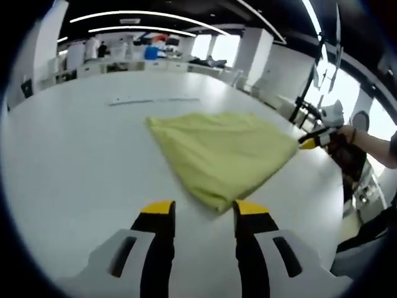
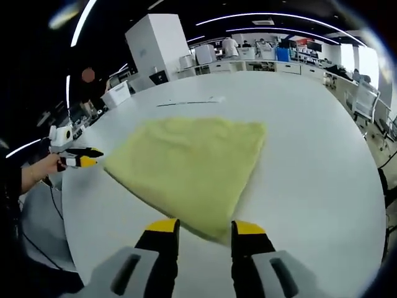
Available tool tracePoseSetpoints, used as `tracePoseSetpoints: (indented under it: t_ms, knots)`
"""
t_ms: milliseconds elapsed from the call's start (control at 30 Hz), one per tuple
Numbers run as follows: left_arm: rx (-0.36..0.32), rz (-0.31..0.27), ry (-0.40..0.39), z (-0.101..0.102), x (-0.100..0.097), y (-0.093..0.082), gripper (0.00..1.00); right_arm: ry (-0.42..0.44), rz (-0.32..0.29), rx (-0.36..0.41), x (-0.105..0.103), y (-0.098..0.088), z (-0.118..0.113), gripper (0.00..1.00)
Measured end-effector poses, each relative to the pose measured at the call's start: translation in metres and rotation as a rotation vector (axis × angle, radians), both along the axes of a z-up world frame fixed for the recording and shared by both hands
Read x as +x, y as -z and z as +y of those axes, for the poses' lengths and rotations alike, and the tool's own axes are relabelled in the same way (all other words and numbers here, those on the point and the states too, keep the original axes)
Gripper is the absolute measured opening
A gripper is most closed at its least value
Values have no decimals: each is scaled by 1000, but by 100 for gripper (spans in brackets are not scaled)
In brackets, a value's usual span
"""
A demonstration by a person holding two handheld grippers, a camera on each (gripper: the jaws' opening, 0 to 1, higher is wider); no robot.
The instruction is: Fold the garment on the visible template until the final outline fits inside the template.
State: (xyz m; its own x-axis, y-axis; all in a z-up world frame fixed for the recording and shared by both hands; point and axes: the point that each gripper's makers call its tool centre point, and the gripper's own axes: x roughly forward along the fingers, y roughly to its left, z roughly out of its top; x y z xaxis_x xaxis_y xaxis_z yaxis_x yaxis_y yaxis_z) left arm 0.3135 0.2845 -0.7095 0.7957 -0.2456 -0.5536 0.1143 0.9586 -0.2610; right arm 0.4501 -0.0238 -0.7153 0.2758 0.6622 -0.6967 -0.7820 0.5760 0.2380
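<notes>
A yellow-green garment [image 1: 223, 152] lies folded into a rough triangle on the white table [image 1: 74, 174]. My left gripper [image 1: 203, 208] is open, and the garment's near corner lies between its yellow-tipped jaws. In the right gripper view the same garment [image 2: 192, 164] spreads ahead. My right gripper [image 2: 205, 228] is open too, with another corner of the cloth between its tips. In the left gripper view the right gripper [image 1: 308, 143] is at the garment's right corner, held by a hand. In the right gripper view the left gripper [image 2: 84, 160] is just off the cloth's left corner.
A thin dark line [image 1: 155, 100] is marked on the table beyond the garment, also visible as a line [image 2: 186, 103] in the right gripper view. The table edge [image 2: 68, 205] curves close on the left. Desks, pillars and people stand far behind.
</notes>
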Motion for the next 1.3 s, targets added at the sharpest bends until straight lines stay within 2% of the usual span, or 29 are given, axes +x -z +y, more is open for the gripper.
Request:
tracePoseSetpoints:
  t_ms: [367,633,733,800,900,1033,1300]
  knots:
    - [-52,24,-16,-10,2,12,16,10,-7,-4,0,2,-1,20]
    - [-117,15,-30,-17,3,12,4,-3,-24,-14,0,2,-3,14]
    - [-105,8,-21,-18,4,11,0,1,-26,-18,1,2,-3,9]
    - [-100,9,-14,-18,4,9,0,12,-33,-28,3,2,-6,0]
    - [-90,10,4,-16,2,8,0,21,-23,-16,4,1,-7,0]
    - [-33,22,32,-11,-1,10,0,21,-24,-18,5,0,-8,0]
    - [7,24,57,-6,-5,8,0,27,-17,-15,5,0,-9,0]
